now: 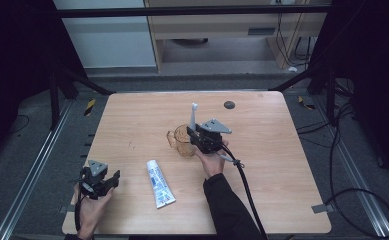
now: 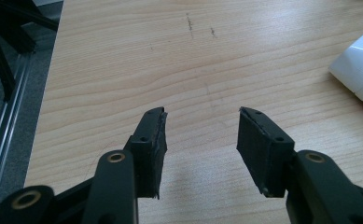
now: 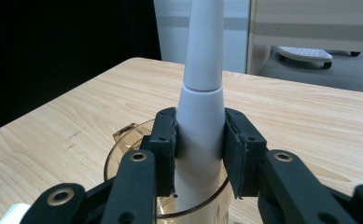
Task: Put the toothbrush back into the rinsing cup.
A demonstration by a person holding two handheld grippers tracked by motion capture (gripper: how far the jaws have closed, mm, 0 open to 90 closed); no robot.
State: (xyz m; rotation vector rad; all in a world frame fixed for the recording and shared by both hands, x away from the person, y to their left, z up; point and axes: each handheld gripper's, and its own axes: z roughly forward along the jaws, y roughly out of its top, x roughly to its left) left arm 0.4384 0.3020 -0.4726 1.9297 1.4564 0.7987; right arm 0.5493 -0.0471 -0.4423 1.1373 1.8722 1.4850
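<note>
- Toothbrush [image 3: 201,107] stands upright in the amber cup [image 1: 182,140], clamped by your right tool [image 3: 200,140]; releasing it seems left.
- Left tool [image 2: 201,140] hangs open, empty, near the toothpaste tube [image 1: 160,183] lying untouched on the worktop [image 1: 262,175].

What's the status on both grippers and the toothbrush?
Right gripper shut on toothbrush, upright in amber cup. Left gripper open, idle. Toothpaste tube lying between.

A: What do the two tools look like?

B: The left gripper [image 1: 100,181] and the right gripper [image 1: 208,136] are both black, each topped with a grey three-cornered plate. Brass-ringed holes mark the linkages, and small screws sit on the ribbed black jaws.

A: Any cables?

B: A thick black cable [image 1: 246,187] trails from the right one.

A: Clothing?

B: A dark sleeve [image 1: 227,207] on the right arm.
</note>
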